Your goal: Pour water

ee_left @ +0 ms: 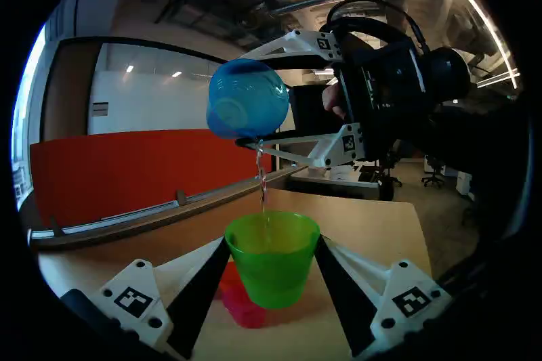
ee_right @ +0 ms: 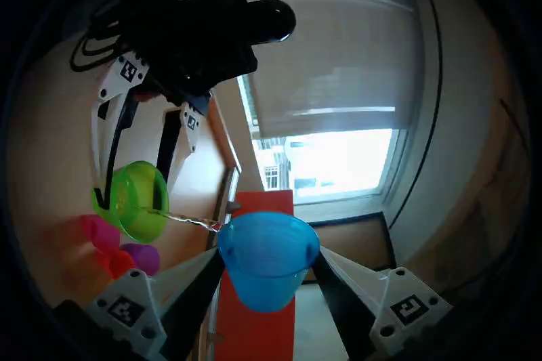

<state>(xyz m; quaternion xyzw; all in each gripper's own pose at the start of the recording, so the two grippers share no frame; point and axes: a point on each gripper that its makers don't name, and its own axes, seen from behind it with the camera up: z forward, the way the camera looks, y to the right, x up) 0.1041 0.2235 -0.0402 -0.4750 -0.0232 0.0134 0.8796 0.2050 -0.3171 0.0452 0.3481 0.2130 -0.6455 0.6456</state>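
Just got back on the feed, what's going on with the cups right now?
A person is working both grippers. The right gripper is shut on a blue cup, tipped so that a thin stream of water runs from its rim into the green cup. The left gripper holds that cup upright over the table. The pour is under way. A pink cup and a purple cup sit beside it.

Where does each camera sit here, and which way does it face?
Left gripper view: rides the left gripper, looking level across the table; its fingers clamp the green cup; beyond, the right gripper and a hand tip the blue cup.
Right gripper view: rides the right gripper, rolled sideways, facing a window; its fingers clamp the blue cup.
Shared: both cups, the water stream, both grippers.
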